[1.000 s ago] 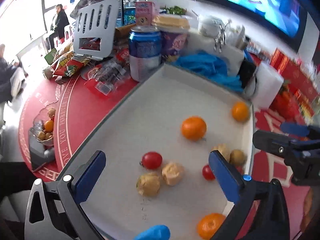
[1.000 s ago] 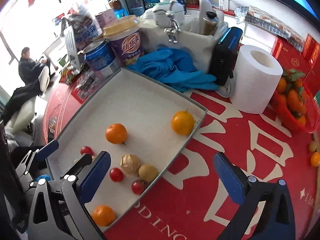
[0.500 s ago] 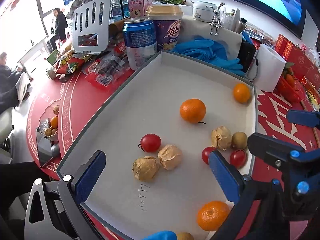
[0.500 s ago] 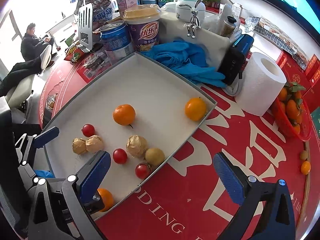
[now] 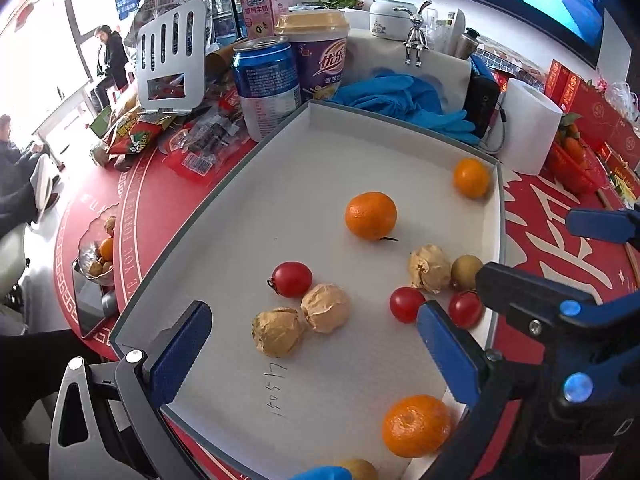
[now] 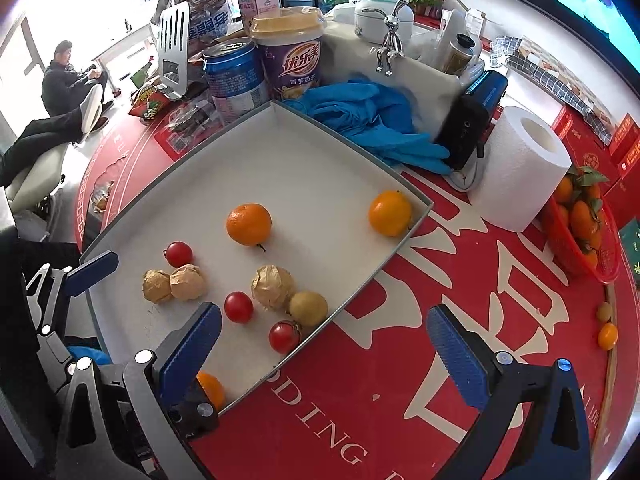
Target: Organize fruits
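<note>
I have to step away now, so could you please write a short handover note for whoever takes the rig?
Left hand-held gripper: open, empty, over the tray's near end.
Right hand-held gripper: open, empty, over the tray's right edge.
White tray: three oranges, three cherry tomatoes, three papery-husked fruits and a smooth yellow-green fruit, scattered and mixed.
Red basket of oranges stands apart on the right.
Done: no sorting visible.
Left: group the fruits by kind.
</note>
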Available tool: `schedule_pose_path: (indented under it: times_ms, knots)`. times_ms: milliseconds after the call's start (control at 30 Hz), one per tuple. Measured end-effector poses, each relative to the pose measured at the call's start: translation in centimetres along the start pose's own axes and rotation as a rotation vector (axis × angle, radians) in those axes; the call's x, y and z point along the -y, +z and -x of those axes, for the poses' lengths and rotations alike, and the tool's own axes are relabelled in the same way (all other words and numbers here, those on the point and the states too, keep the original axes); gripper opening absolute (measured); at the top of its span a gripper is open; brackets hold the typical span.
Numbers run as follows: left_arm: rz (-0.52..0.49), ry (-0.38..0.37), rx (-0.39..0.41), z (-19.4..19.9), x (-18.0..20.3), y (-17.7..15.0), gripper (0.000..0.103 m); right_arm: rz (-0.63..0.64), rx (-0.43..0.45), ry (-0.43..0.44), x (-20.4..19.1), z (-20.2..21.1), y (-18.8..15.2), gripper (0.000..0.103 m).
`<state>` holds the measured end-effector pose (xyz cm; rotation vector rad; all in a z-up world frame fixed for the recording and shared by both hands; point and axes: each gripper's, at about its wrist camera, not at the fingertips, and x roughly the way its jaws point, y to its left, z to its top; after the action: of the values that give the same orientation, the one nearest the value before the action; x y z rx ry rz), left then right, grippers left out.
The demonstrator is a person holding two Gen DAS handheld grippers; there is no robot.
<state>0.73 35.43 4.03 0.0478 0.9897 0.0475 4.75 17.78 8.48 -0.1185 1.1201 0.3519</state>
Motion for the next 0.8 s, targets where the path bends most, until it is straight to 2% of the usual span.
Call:
schedule_pose_path:
  times_ms: [800]
  knots:
    - [-0.011,0.01,0.004,0.17,0.56,-0.18,0.103,0.03,0.004,-0.024,-0.71,0.0,-0.22,0.103]
